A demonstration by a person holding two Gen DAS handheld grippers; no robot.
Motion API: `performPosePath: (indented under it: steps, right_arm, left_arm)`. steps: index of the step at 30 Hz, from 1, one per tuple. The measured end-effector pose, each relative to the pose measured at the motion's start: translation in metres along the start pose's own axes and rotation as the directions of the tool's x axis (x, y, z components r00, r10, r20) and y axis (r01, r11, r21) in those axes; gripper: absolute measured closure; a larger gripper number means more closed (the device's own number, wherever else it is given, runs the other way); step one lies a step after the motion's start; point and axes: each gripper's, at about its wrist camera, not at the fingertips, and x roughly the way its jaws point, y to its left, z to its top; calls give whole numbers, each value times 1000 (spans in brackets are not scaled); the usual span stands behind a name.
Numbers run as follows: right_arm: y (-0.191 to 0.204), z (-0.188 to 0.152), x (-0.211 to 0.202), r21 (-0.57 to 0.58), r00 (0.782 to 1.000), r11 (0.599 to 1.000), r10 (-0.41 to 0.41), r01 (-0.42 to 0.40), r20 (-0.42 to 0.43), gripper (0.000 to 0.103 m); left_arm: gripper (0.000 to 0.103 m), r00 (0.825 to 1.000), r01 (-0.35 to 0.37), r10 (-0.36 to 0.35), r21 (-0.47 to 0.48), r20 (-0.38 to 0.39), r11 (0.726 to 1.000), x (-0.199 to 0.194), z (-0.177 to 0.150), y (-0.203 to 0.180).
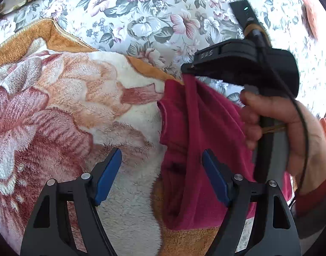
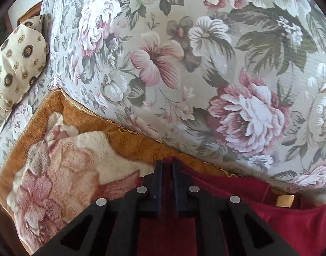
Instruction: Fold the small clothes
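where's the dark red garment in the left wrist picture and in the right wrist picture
Left wrist view: dark red garment right of centre, its top edge pinched by the right gripper, trailing down past the open left gripper.
Right wrist view: garment along the bottom right, bunched around the fingertips.
Shared landmark: the plush floral blanket's orange border.

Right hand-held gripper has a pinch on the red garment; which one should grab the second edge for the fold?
Left. The left hand-held gripper is open, with the red garment partly between its fingers, while the right hand-held gripper is shut on the cloth's upper edge.
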Motion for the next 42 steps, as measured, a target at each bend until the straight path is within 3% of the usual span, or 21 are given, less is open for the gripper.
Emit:
performPosePath:
  steps: [4,8,12,14,16,17,19,21,22,25,28,30,32,34,38,42]
  right_arm:
    - [-4,-14,16,27,1000,999,19,-19,-8,90]
    - [-29,-43,-44,51,994,995,82,-86,72,78]
    - [-86,-79,-101,55,981,988,-150,144,121,77]
    - [-124,-95,-105,70,976,976,-209,205,61,77]
    - [-167,-114,-98,120,954,947,-297,299,-35,77]
    - [-184,-121,-97,137,942,932,-331,335,-50,77]
    - [-212,-130,-102,196,946,927,-325,321,-10,78]
    - [-228,-132,-111,221,891,868,-453,445,-16,82]
    - [-234,-133,-117,255,904,874,-427,414,-4,86]
    - [-234,-137,-133,301,947,905,-320,301,14,85]
    - [-221,-142,-143,245,937,912,-347,328,37,84]
    - [-226,-147,-135,249,926,897,-377,366,-3,84]
    - [-233,-154,-126,275,936,898,-352,342,-15,83]
    - [-228,-153,-134,275,933,895,-361,350,-13,83]
    - [-199,-157,-162,274,963,930,-266,246,35,83]
    - [-162,-170,-175,243,976,952,-208,186,69,83]
  left_arm:
    - [24,1000,8,-8,-10,-14,1000,4,1,2]
    - [24,999,36,-37,18,21,999,-1,2,-5]
    - [24,996,82,-83,50,16,995,2,1,-18]
    - [24,997,78,-77,77,-12,994,11,-1,-25]
    - [24,998,59,-55,107,-38,993,20,-1,-32]
    - [24,998,43,-37,120,-57,992,24,-3,-36]
    - [24,998,13,-4,134,-67,991,29,-4,-41]
    - [24,998,-2,10,148,-55,989,30,-2,-44]
    - [24,998,-8,16,150,-52,989,29,-2,-44]
    - [24,998,-25,33,151,-50,988,27,-3,-45]
    - [24,997,-66,74,183,-36,981,25,-3,-51]
    - [24,994,-93,101,198,-31,976,24,-3,-55]
    - [24,992,-113,123,220,-29,969,24,-1,-60]
    - [24,988,-144,152,247,-12,958,19,-1,-66]
    - [24,987,-161,162,274,19,948,8,1,-74]
    - [24,987,-163,159,273,38,948,-3,3,-79]
